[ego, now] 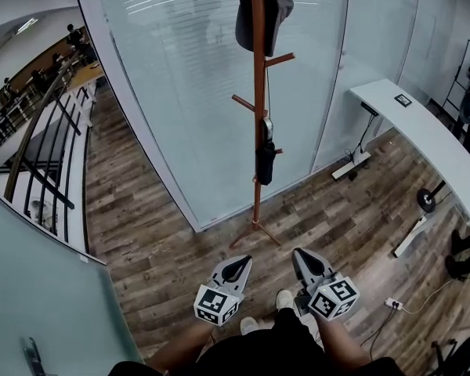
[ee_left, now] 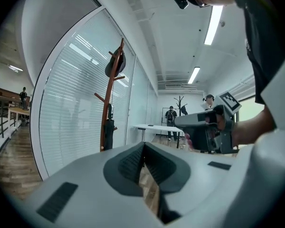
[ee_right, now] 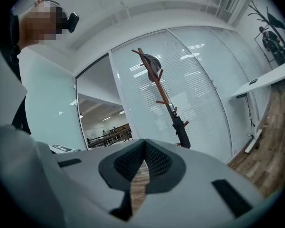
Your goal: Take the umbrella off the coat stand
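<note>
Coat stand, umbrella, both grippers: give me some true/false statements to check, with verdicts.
1. The umbrella hangs folded on the coat stand. True.
2. The left gripper is shut on the umbrella. False: its jaws are together on nothing, well short of the stand.
3. A dark hat hangs at the top of the stand. True.
4. The right gripper is open. False: its jaws are together, with nothing between them.
</note>
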